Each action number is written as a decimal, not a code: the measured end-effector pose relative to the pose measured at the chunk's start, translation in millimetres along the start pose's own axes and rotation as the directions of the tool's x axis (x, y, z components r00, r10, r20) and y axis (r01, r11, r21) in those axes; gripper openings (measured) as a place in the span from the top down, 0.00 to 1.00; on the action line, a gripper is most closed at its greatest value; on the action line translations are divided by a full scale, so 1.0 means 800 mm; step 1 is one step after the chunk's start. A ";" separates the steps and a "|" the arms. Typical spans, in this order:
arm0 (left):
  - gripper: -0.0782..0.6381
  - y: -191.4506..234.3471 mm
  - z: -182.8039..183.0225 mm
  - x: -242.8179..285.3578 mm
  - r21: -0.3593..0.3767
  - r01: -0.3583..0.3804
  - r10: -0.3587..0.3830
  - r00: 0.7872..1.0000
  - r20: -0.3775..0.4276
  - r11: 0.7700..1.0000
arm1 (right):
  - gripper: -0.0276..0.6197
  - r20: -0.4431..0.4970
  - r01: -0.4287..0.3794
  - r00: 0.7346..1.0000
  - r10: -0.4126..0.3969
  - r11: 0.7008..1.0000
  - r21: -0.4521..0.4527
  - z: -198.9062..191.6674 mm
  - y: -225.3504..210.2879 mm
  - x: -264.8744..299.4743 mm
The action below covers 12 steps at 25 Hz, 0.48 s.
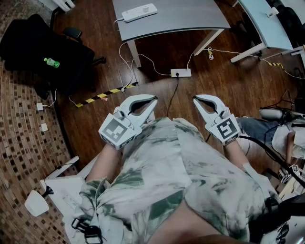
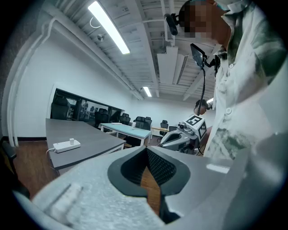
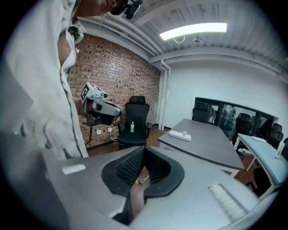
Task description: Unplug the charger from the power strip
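Nearby, against our shirt, we hold the left gripper [image 1: 153,100] and the right gripper [image 1: 195,99], both clenched on nothing. Farther off, well apart from us, the power strip [image 1: 139,12] lies on the grey table [image 1: 190,19] with the small white charger [image 2: 71,141] standing on it. We judge the charger light and rigid, its smooth shell best pinched across its sides while the strip is pinned down. Its prongs are hidden, and any cable is too small to make out.

bare wood floor [image 1: 157,90] lies open up to the grey table [image 1: 181,16]; cables [image 1: 143,61] and a floor socket [image 1: 180,73] cross it, black chair [image 1: 43,52] at left.
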<state>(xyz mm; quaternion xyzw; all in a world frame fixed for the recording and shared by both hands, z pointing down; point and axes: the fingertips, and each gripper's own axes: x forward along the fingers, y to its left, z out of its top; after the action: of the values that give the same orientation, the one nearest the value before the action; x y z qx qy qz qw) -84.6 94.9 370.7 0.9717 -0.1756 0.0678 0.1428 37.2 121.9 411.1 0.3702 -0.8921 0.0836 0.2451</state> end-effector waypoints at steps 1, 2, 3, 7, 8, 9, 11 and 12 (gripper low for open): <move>0.89 0.019 0.003 0.000 0.005 0.010 -0.010 1.000 0.006 1.000 | 0.95 0.013 0.000 1.000 0.000 1.000 -0.013 0.013 -0.007 0.021; 0.89 0.037 0.006 -0.001 0.008 0.018 -0.018 1.000 0.011 1.000 | 0.95 0.023 -0.001 1.000 0.002 1.000 -0.025 0.024 -0.013 0.041; 0.89 0.052 0.007 -0.001 0.011 0.022 -0.023 1.000 0.016 1.000 | 0.95 0.027 -0.006 1.000 0.007 0.999 -0.037 0.033 -0.017 0.059; 0.89 0.100 0.012 -0.001 0.006 -0.007 0.007 0.999 0.039 1.000 | 0.95 0.003 -0.033 0.999 0.034 0.997 -0.066 0.047 -0.040 0.111; 0.89 0.114 0.014 0.002 -0.001 -0.025 0.025 0.999 0.045 1.000 | 0.95 0.003 -0.039 0.999 0.040 0.997 -0.072 0.050 -0.051 0.125; 0.89 0.129 0.015 0.004 -0.007 -0.045 0.045 0.998 0.047 0.999 | 0.95 0.005 -0.047 0.999 0.047 0.996 -0.079 0.052 -0.062 0.138; 0.89 0.155 0.016 0.010 -0.017 -0.083 0.083 0.996 0.042 0.996 | 0.95 0.016 -0.065 0.998 0.067 0.994 -0.084 0.058 -0.084 0.165; 0.89 0.169 0.017 0.014 -0.020 -0.100 0.100 0.994 0.038 0.995 | 0.95 0.022 -0.075 0.997 0.077 0.994 -0.080 0.062 -0.096 0.180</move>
<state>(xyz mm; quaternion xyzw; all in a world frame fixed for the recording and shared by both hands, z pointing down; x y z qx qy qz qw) -122.3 -34.2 394.5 0.9615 -0.2275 0.0541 0.1446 -14.7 -38.4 437.1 0.3270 -0.9112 0.0527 0.2449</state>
